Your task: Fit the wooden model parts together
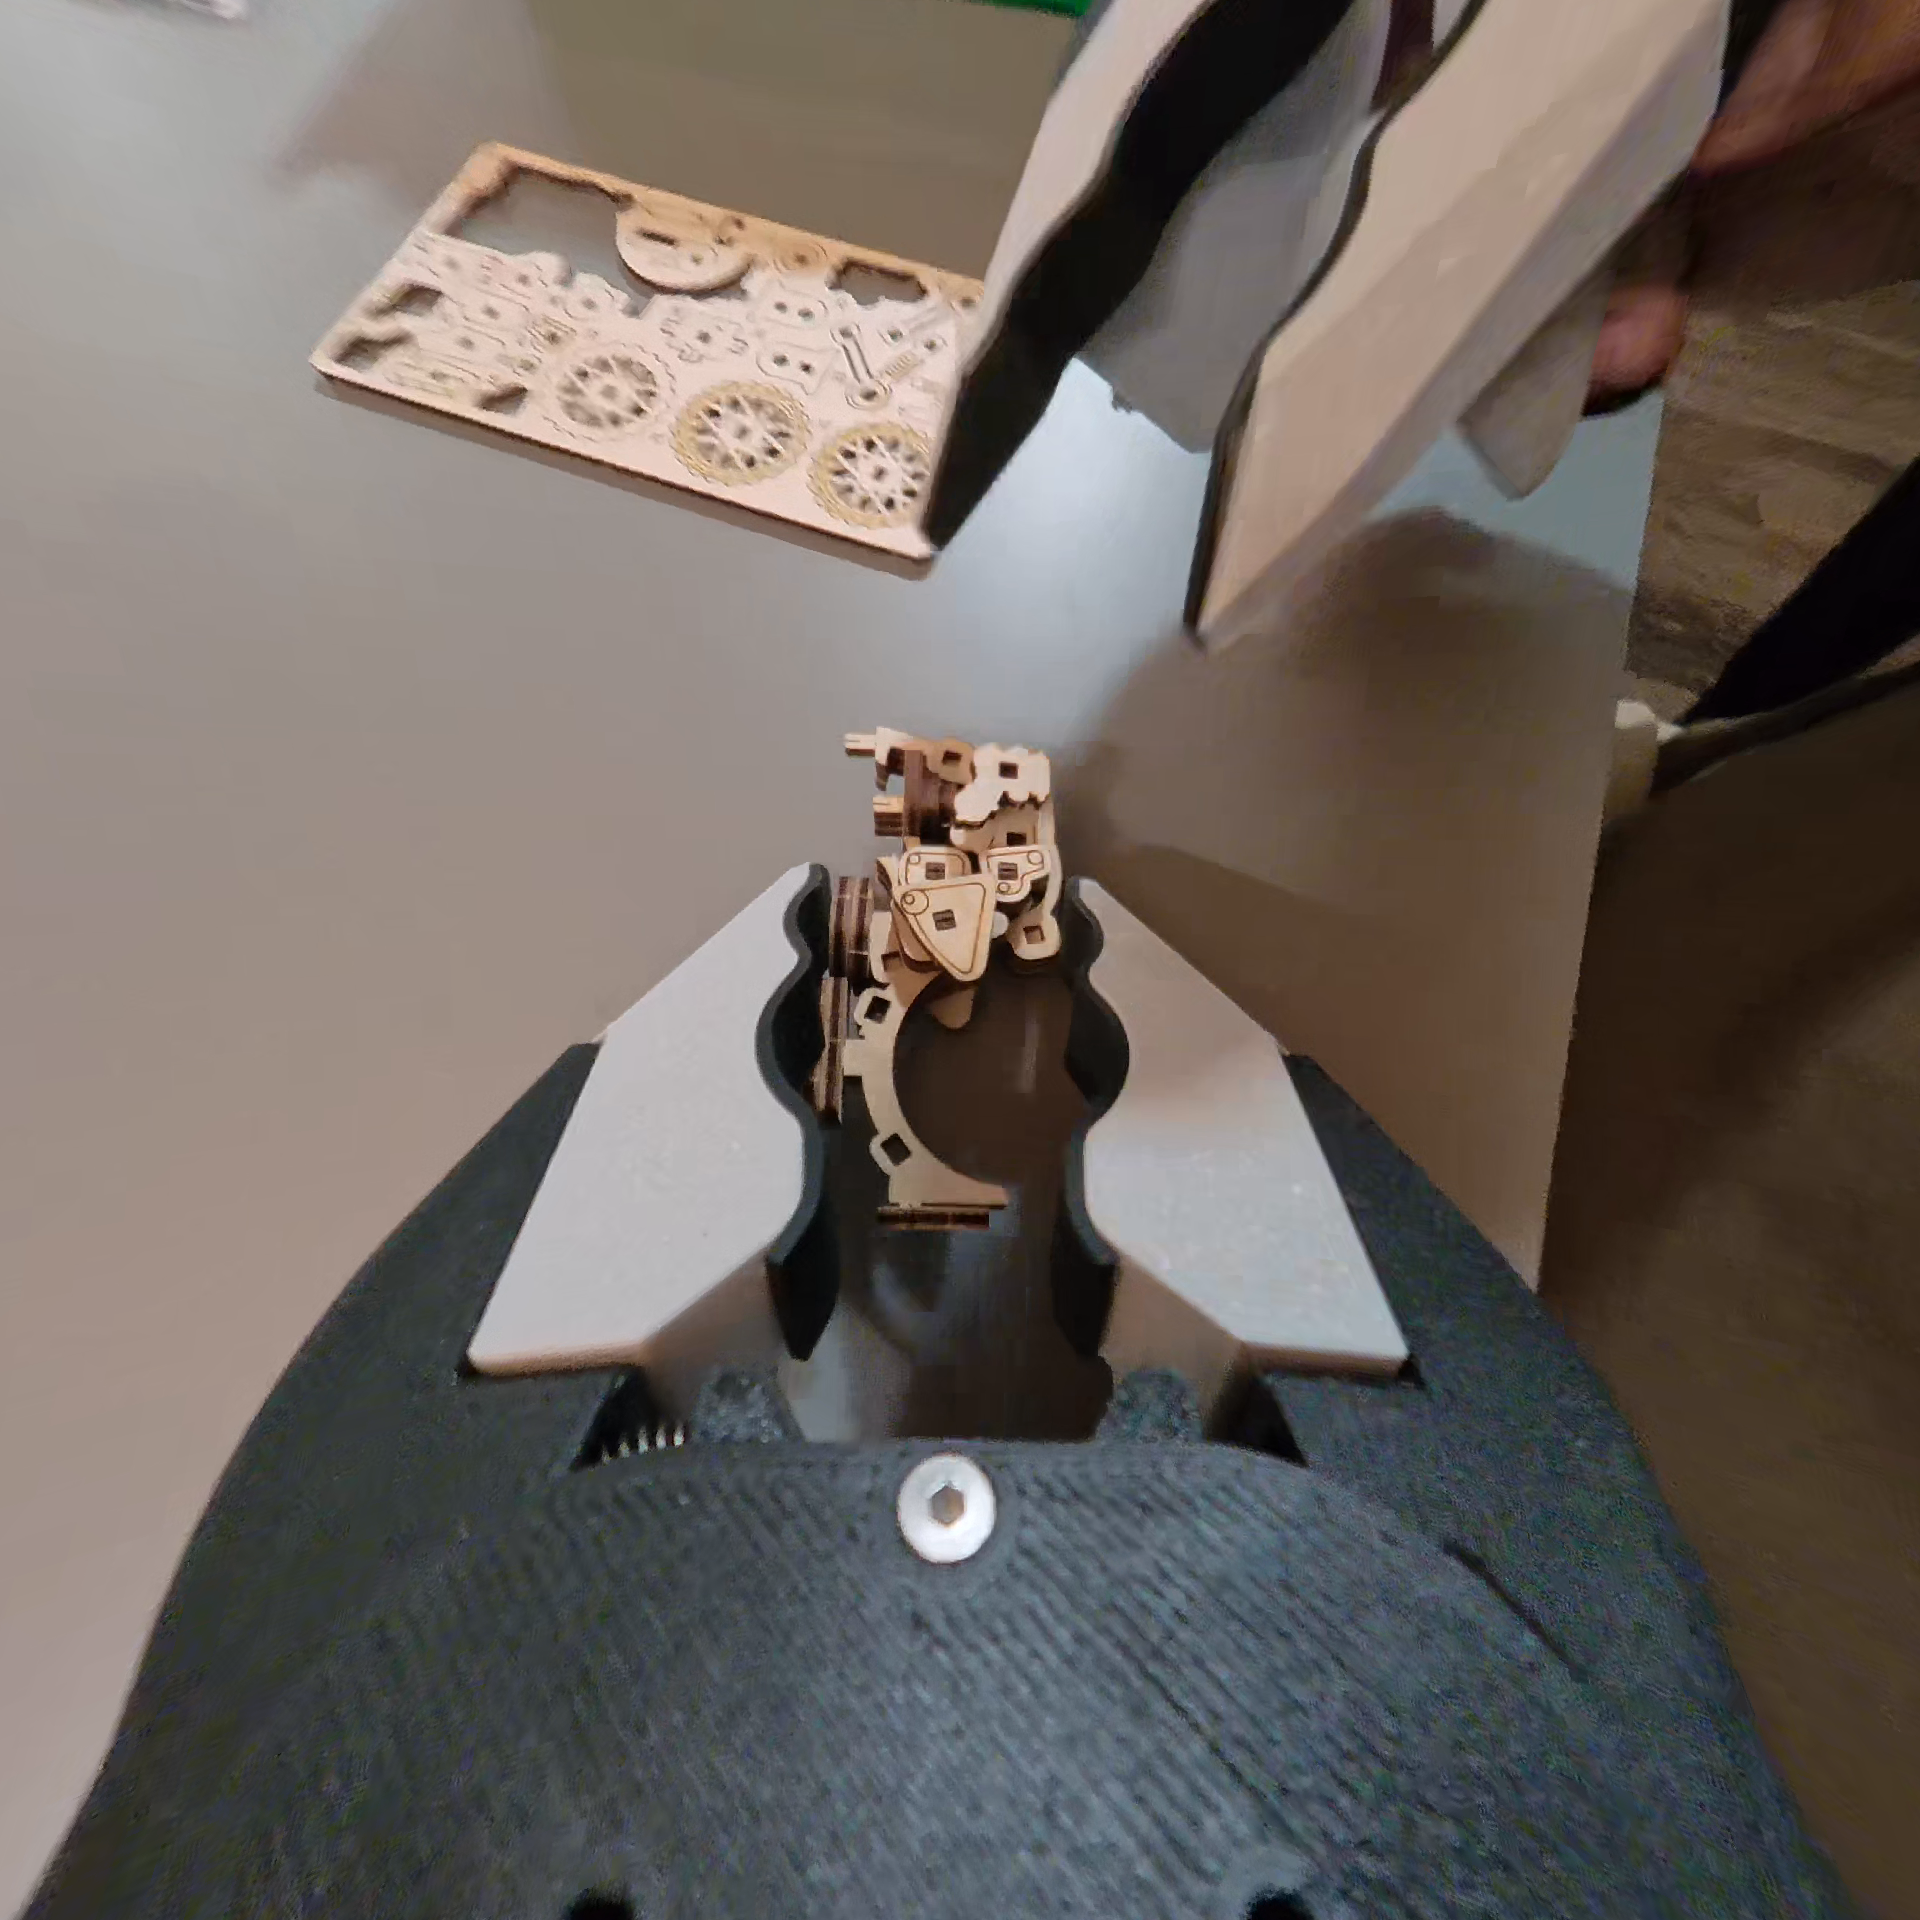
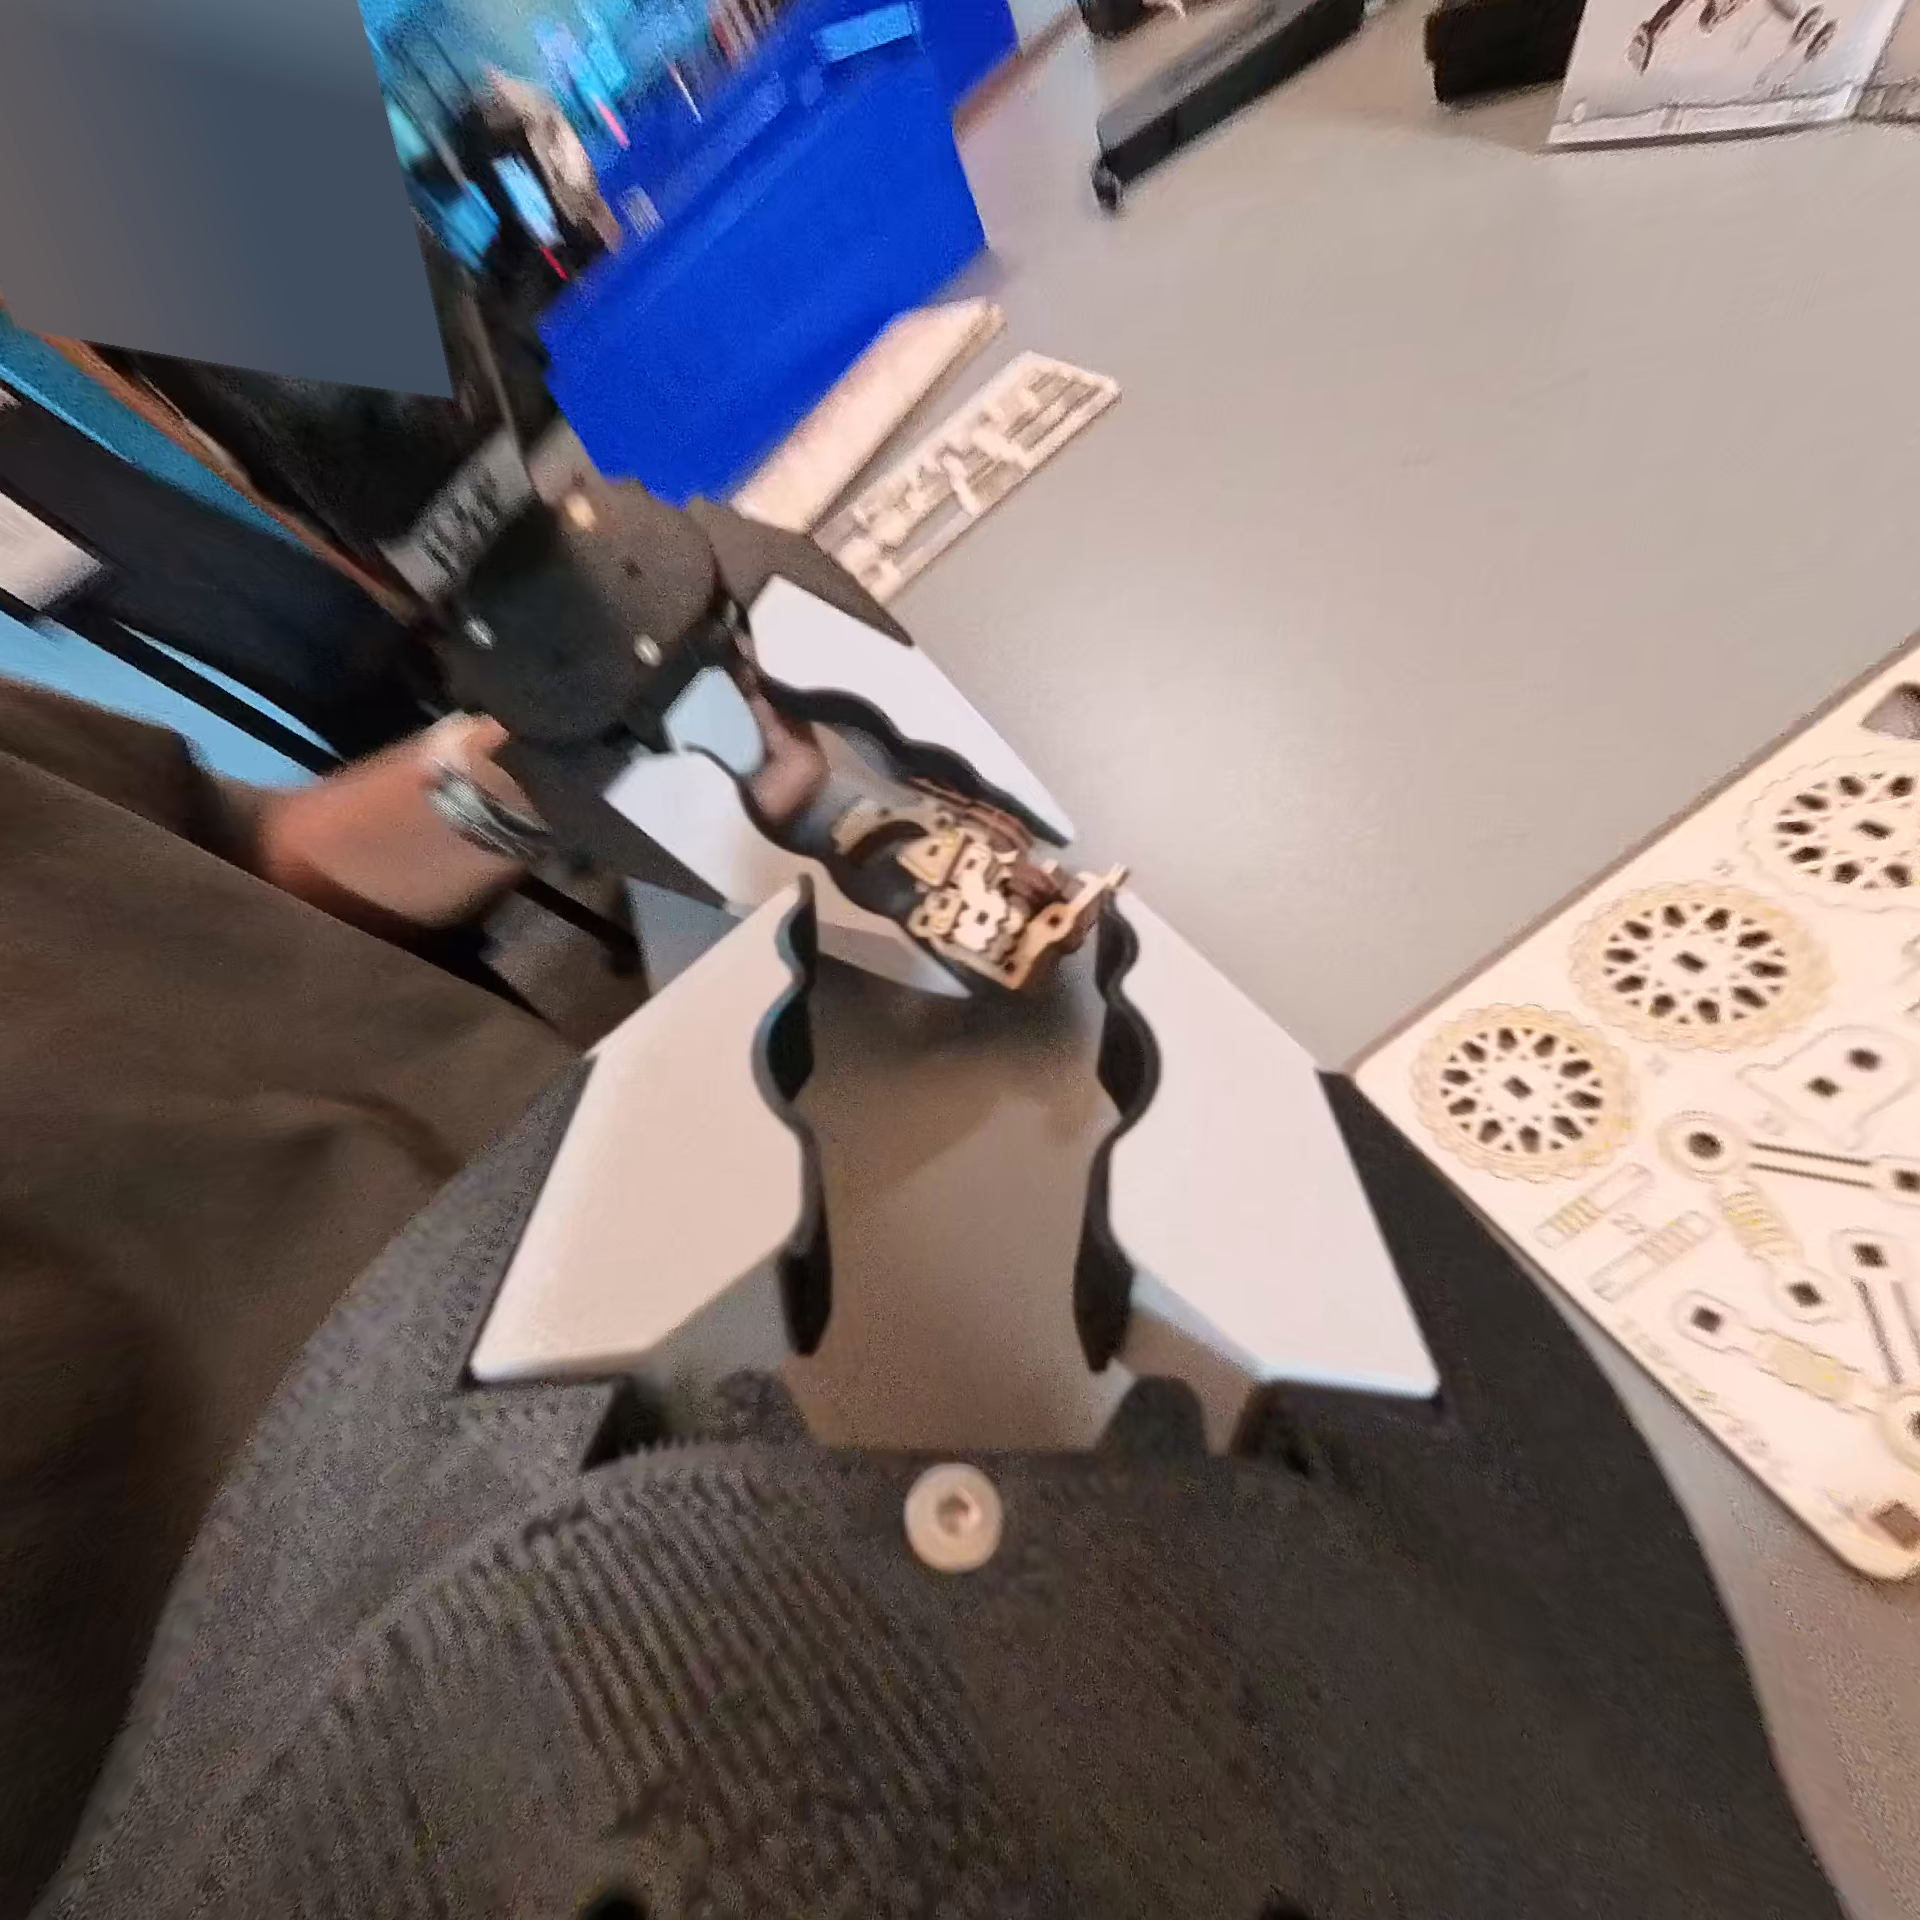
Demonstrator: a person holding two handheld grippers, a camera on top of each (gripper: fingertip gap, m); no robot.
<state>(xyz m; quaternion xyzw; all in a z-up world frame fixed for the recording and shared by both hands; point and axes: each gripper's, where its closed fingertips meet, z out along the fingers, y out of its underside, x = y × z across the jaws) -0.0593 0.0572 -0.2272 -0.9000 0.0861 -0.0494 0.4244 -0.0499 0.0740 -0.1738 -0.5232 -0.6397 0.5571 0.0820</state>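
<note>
Clamping the wooden assembly, left tool overhangs grey table; right tool gapes.

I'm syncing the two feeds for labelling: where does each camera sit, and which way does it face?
Left wrist view: sits on the left gripper, looking along its fingers down at the grey table; it clamps the wooden sub-assembly. The right gripper and a hand show above.
Right wrist view: sits on the open right gripper, facing the left gripper and the person's brown sleeve.
Shared: both grippers, the sub-assembly, the wooden parts sheet and the table.
</note>
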